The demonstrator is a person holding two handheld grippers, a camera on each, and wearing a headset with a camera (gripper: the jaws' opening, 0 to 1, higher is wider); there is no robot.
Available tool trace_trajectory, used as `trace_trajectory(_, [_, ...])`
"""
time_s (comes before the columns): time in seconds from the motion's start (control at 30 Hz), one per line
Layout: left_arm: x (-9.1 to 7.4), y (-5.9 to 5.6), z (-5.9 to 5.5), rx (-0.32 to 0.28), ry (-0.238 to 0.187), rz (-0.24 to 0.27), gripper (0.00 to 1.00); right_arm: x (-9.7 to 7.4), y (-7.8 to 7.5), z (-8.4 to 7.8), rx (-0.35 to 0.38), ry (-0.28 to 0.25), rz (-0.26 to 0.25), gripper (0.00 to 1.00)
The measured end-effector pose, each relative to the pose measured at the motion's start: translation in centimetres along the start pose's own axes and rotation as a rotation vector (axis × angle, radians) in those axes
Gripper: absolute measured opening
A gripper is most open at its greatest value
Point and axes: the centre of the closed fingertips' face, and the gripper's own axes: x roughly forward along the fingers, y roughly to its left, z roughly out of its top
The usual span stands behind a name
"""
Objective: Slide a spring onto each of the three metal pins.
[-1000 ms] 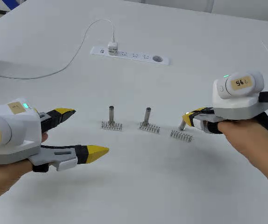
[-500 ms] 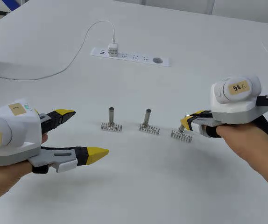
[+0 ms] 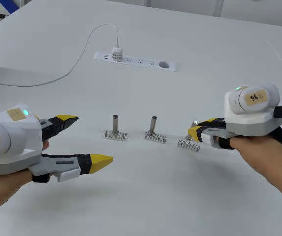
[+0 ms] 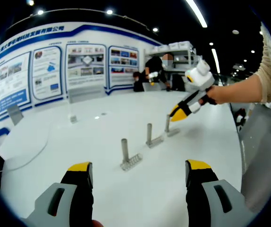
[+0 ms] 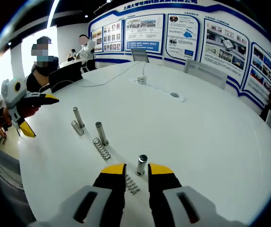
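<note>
Three metal pins stand in a row on the white table: left pin (image 3: 115,122), middle pin (image 3: 153,124), right pin (image 3: 195,125). A spring lies at each foot: left spring (image 3: 115,135), middle spring (image 3: 155,137), right spring (image 3: 188,145). My right gripper (image 5: 137,169) is open by a narrow gap, its yellow tips on either side of the right pin (image 5: 141,164), with a sliver of space on one side. My left gripper (image 3: 84,139) hovers wide open and holds nothing, left of the left pin.
A white power strip (image 3: 135,61) with a plugged-in cable (image 3: 82,51) lies at the back of the table (image 3: 146,196). Two people (image 5: 43,52) sit beyond the far edge in the right gripper view.
My right gripper has crept a little left and down onto the right pin. My left gripper has stayed put. The head camera shifted slightly.
</note>
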Motion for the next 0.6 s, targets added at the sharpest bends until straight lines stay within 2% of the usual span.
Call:
trace_trajectory(0.33, [0.0,-0.1,0.1,0.001,-0.003,0.0,0.81,-0.6,0.1,-0.6,-0.04,0.012,0.031,0.19])
trace_trajectory(0.43, [0.0,-0.1,0.1,0.003,-0.004,-0.001,0.81,-0.5,0.7,-1.2,-0.072,0.035,0.072,0.2])
trace_trajectory(0.47, [0.0,-0.2,0.1,0.001,-0.003,-0.003,0.81,-0.4,1.0,-1.9,-0.103,0.059,0.098,0.2])
trace_trajectory(0.6, [-0.1,-0.1,0.1,0.003,0.0,-0.001,0.81,0.0,0.9,-2.7,-0.127,0.083,0.11,0.21])
